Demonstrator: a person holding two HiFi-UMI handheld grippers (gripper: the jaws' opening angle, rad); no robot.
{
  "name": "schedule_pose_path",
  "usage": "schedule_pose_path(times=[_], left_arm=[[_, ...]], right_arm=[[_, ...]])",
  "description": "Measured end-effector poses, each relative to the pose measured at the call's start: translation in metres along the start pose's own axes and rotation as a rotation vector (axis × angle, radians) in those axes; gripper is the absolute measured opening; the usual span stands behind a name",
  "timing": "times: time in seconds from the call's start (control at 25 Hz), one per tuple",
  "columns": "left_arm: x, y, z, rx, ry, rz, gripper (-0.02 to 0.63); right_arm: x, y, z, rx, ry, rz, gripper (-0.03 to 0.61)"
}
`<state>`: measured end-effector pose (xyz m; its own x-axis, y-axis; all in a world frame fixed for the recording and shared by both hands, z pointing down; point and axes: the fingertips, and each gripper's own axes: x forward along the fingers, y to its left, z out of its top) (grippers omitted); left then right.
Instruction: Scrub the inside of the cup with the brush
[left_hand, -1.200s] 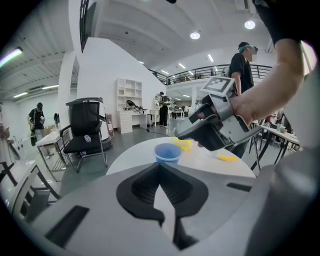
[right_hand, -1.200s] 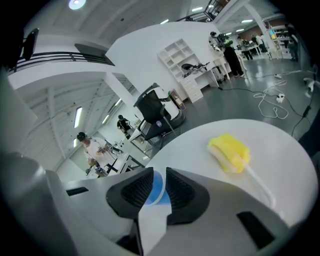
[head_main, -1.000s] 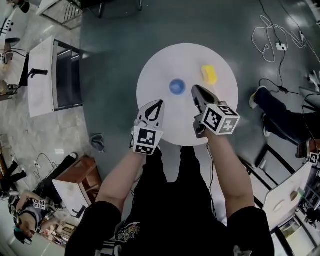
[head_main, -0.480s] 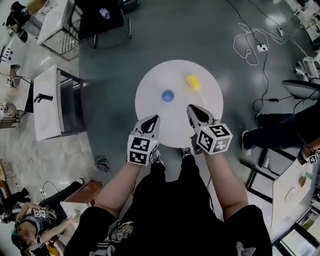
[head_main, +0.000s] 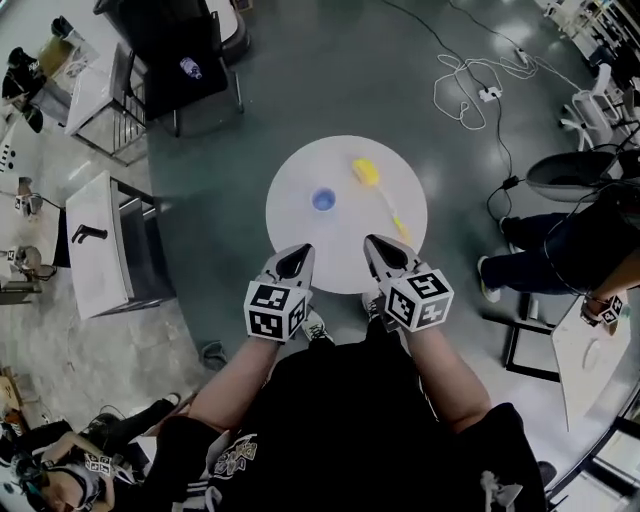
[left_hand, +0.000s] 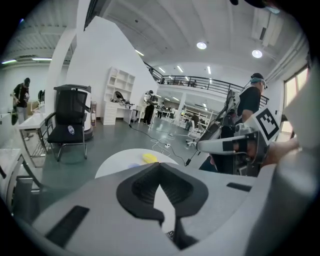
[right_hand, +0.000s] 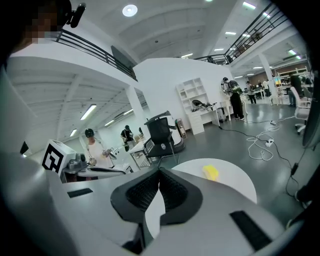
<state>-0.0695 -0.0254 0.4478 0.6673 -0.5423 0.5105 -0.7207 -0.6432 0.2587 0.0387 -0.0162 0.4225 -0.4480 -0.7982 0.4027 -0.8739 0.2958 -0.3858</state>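
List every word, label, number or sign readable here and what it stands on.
None can be read.
Cubes on left claw and right claw: square black-and-white markers, no letters.
Black chair: pale sticker, too small to read.
Person's shirt: print too blurred to read.

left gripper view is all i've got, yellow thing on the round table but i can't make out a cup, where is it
Observer: Head view shows the blue cup on the white table, left of the yellow-headed brush and apart from it.
Operator: which way does the brush handle lie
Observer: It runs from the yellow head toward the table's near right side, ending close to the right claw.
Operator: right claw holding anything
Observer: No; the right gripper view shows it shut with nothing between its pads.
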Motion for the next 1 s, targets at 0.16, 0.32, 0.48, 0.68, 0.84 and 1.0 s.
schedule_pose_path(times=[0.16,0.32,0.48,0.68,0.84,1.0], left_arm=[[-0.014,-0.007,-0.003,0.002,-0.003,-0.033,0.006],[-0.026,-0.012,-0.009,0.014,0.005,-0.065,0.006],[-0.035,-0.014,-0.015,0.002,0.016,-0.088,0.006],[-0.043,-0.014,-0.022,-0.011,0.021,-0.107,0.006],[-0.049,-0.017,-0.023,-0.003,0.010,-0.110,0.006],[-0.053,-0.019,-0.028,-0.004,0.010,-0.112,0.006]], right_arm=[[-0.019,0.014,-0.007,0.020,-0.017,-0.023,0.023],[-0.030,0.026,-0.016,0.022,-0.021,-0.041,0.023],[-0.034,0.037,-0.024,0.017,-0.016,-0.043,0.023],[-0.034,0.053,-0.033,0.019,-0.006,-0.031,0.023],[-0.035,0.062,-0.039,0.017,-0.002,-0.017,0.021],[-0.036,0.067,-0.044,0.017,0.001,-0.007,0.021]])
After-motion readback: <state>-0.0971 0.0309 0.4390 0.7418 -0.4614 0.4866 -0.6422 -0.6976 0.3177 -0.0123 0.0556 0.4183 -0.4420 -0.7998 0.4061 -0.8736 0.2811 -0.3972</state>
